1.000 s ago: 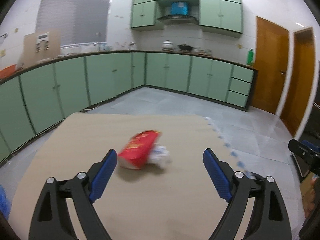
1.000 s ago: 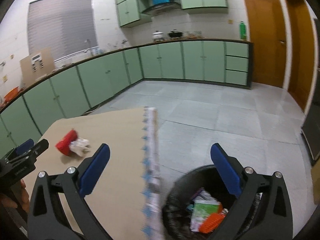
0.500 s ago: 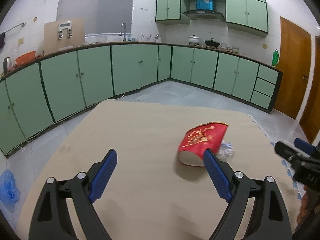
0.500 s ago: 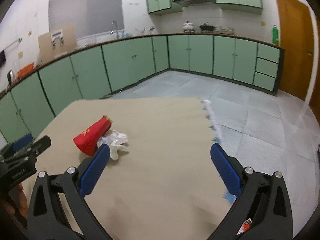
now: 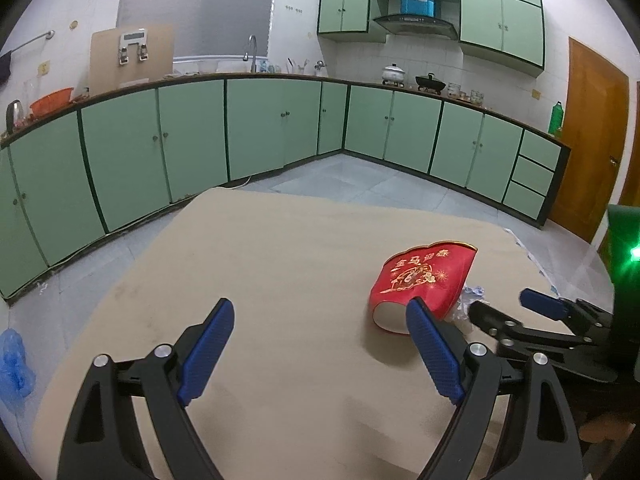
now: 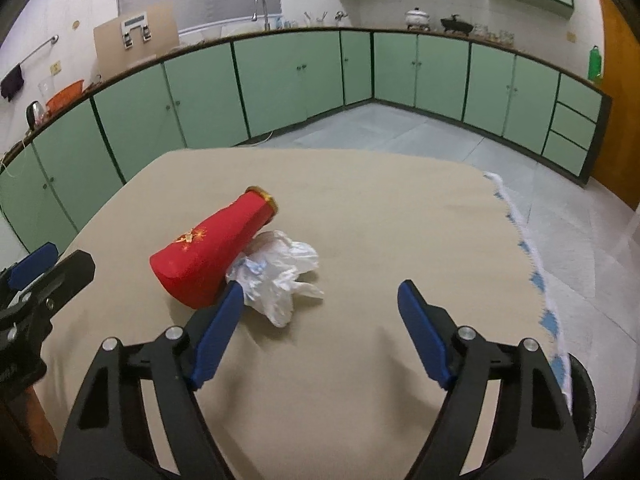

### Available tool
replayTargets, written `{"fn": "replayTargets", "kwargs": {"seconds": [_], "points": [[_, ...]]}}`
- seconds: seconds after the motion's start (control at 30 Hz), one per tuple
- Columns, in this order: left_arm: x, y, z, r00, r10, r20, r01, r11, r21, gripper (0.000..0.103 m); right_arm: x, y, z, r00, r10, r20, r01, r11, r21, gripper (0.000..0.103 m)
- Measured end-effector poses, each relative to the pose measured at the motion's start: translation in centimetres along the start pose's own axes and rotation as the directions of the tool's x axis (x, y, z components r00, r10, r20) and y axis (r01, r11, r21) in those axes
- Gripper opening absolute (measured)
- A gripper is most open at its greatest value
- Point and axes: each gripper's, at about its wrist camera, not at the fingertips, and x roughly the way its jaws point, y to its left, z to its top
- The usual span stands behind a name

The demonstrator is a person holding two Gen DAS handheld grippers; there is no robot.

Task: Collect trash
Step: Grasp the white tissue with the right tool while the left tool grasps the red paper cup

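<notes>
A red paper cup [image 5: 420, 284] [image 6: 208, 252] with gold print lies on its side on the tan table [image 5: 280, 264] [image 6: 380, 208]. A crumpled white plastic bag [image 6: 280, 276] lies against it; only a sliver of that plastic bag [image 5: 466, 300] shows in the left wrist view. My left gripper [image 5: 320, 344] stands open over bare table, its right fingertip just in front of the cup's mouth. My right gripper [image 6: 320, 324] is closing, nothing between its jaws; its left fingertip is at the bag's near edge. Each gripper shows at the edge of the other's view.
A black trash bin's rim [image 6: 582, 392] shows at the table's right edge, beside a blue-and-white fringe [image 6: 532, 264]. Green cabinets [image 5: 240, 132] line the walls, with a grey tiled floor [image 6: 400, 128] between them and the table. A blue bag [image 5: 14, 364] lies on the floor at left.
The right gripper swung left from over the trash bin to the table near the cup and bag, and its jaws narrowed. The left gripper shifted left, so the cup now sits to its right.
</notes>
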Motion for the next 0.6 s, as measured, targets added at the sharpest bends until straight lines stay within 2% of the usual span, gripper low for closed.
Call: {"fn": "replayTargets", "kwargs": {"seconds": [0.17,0.27,0.33,0.47,0.6], "points": [[0.3,0.2,0.1,1.0,-0.007,-0.003,0.007,1.0,-0.006,0.086,1.3,1.0,0.4,0.999,0.03,-0.039,-0.03,0.999,-0.021,0.075],[0.4,0.2,0.1,1.0,-0.007,-0.005,0.007,1.0,-0.01,0.086,2.1,1.3,0.7,0.995,0.069,-0.073,-0.071,0.997,-0.019,0.069],[0.5,0.2,0.2,1.0,-0.006,-0.008,0.006,1.0,-0.011,0.086,2.4,1.3,0.9,0.992,0.092,-0.088,-0.094,0.995,-0.024,0.06],[0.5,0.1,0.2,1.0,-0.01,-0.009,0.01,1.0,-0.01,0.086,2.0,2.2,1.0,0.989,0.124,-0.082,-0.129,0.99,-0.062,0.034],[0.7,-0.2,0.2,1.0,-0.024,-0.011,0.024,1.0,-0.001,0.086,1.3,2.0,0.8,0.991,0.111,-0.068,-0.115,0.992,-0.058,0.025]]}}
